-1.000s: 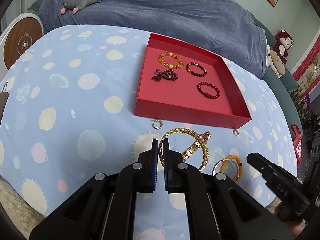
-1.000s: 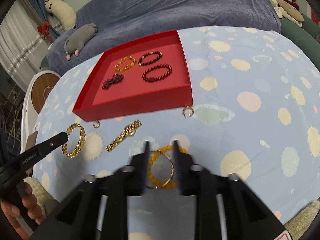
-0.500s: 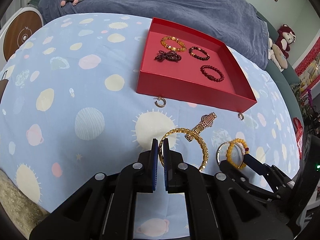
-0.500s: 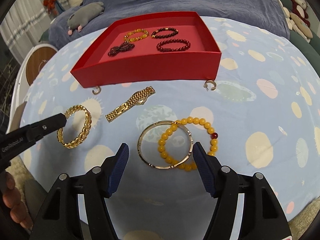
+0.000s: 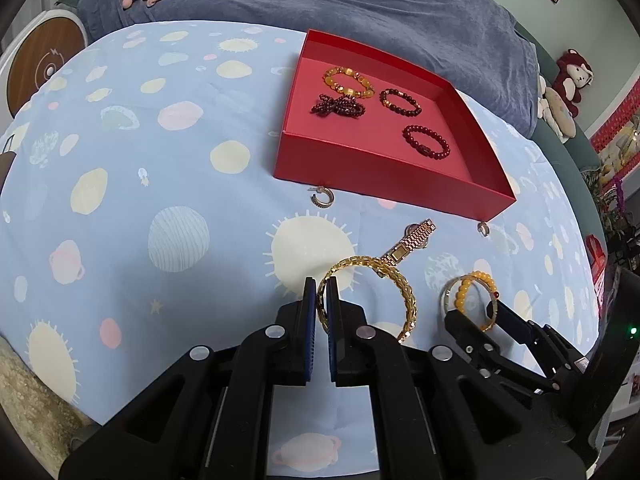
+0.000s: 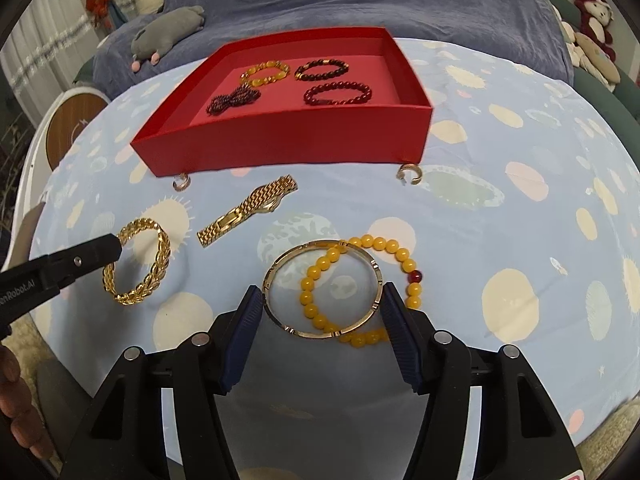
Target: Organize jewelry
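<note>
My left gripper (image 5: 320, 286) is shut on the rim of a gold chain bracelet (image 5: 402, 292), which also shows in the right wrist view (image 6: 160, 264). My right gripper (image 6: 322, 302) is open, its fingers on either side of a thin gold bangle (image 6: 292, 268) that overlaps a yellow bead bracelet (image 6: 384, 246). Both lie on the spotted blue cloth. A gold watch (image 6: 248, 210) lies between them and the red tray (image 6: 280, 144). The tray holds several bead bracelets (image 6: 338, 94).
Two small gold hoop earrings (image 6: 409, 172) (image 6: 181, 181) lie at the tray's front wall. A grey plush toy (image 6: 168, 32) rests on the dark blue blanket behind. Stuffed animals (image 6: 592, 4) sit at the far right. A round white device (image 5: 40, 68) stands left.
My right gripper has opened wide and moved down around the bangle and yellow beads. My left gripper has stayed shut on the gold chain bracelet and drawn back slightly from the tray.
</note>
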